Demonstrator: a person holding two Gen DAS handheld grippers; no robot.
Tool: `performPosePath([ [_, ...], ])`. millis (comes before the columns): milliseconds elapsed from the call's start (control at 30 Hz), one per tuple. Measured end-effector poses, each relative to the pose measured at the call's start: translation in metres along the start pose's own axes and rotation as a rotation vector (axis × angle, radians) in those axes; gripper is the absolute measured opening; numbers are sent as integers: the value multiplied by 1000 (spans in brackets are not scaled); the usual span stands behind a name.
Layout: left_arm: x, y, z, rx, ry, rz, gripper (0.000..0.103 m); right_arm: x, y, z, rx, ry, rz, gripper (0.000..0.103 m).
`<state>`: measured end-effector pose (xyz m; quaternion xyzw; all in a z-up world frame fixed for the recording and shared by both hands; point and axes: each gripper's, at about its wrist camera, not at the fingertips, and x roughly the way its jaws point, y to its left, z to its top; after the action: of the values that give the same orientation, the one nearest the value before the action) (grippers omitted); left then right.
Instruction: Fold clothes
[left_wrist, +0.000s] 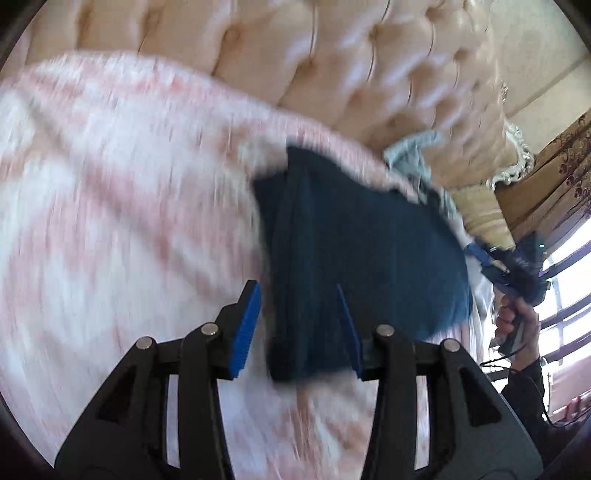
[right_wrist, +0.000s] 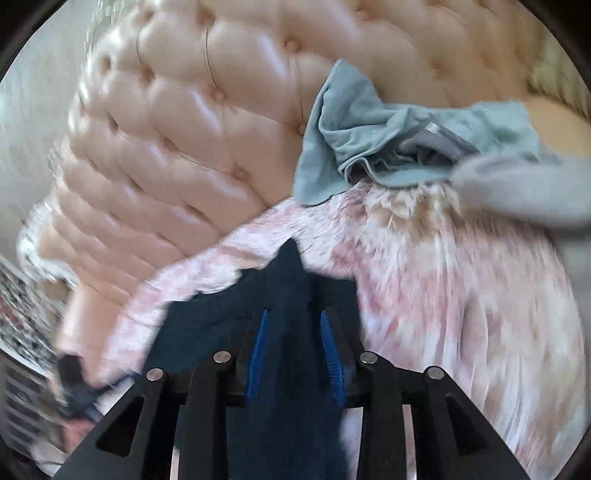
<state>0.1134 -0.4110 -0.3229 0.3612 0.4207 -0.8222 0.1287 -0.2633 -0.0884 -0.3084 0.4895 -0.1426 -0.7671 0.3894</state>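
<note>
A: Status of the fold?

B: Partial. The dark blue garment (left_wrist: 354, 236) lies centre frame on the pink blanket (left_wrist: 110, 184), doubled into a compact slab. The pale blue clothes (right_wrist: 369, 136), upper right by the tufted headboard (right_wrist: 166, 129), remain unfolded.

A: Orientation?

B: Long axis runs from lower centre toward upper right, in the left wrist view.

A: Claws?

B: Left gripper (left_wrist: 299, 328): jaws apart, pads straddling the slab's near end; contact unclear. Right gripper (right_wrist: 295, 354): narrow gap, navy cloth between pads; grip cannot be confirmed.
</note>
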Motion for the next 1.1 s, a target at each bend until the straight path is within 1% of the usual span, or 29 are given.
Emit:
performPosePath([
  [33,-1,-2,-9,4,10,-4,43,-12,0,-11,7,-17,10,33],
  [67,2,-6,-11,26,23,22,40,-25,0,-23,13,-33,20,37],
  [100,4,-10,-13,49,36,48,31,-35,-1,-33,15,-50,21,46],
  [133,6,-13,-14,67,48,69,22,-44,-4,-44,21,-73,28,49],
  [167,5,-12,-13,60,53,64,20,-50,-7,-51,39,-93,46,52],
  [200,3,-12,-11,54,56,59,9,-54,-10,-56,62,-110,68,54],
  [300,-9,-13,-8,74,29,48,9,-53,-24,-62,160,-94,177,56],
  [333,-9,-13,-8,85,39,46,9,-52,-27,-65,182,-74,187,56],
  [400,-8,-10,-9,82,46,40,10,-47,-28,-70,203,-24,168,57],
  [500,-2,-6,-8,56,53,27,10,-37,-27,-74,214,65,101,57],
  [567,2,-2,-7,30,58,15,10,-34,-34,-78,276,103,117,57],
  [667,4,3,-5,-5,58,-10,10,-32,-42,-83,330,146,148,57],
  [733,4,3,-6,-1,59,-6,10,-26,-45,-86,356,184,179,57],
  [800,5,1,-7,1,55,-2,10,-20,-47,-88,367,188,190,57],
  [967,7,-1,-7,0,51,2,10,-11,-52,-86,415,138,216,58],
  [1100,8,-1,-8,-1,50,-1,10,-7,-50,-87,420,145,181,58],
])
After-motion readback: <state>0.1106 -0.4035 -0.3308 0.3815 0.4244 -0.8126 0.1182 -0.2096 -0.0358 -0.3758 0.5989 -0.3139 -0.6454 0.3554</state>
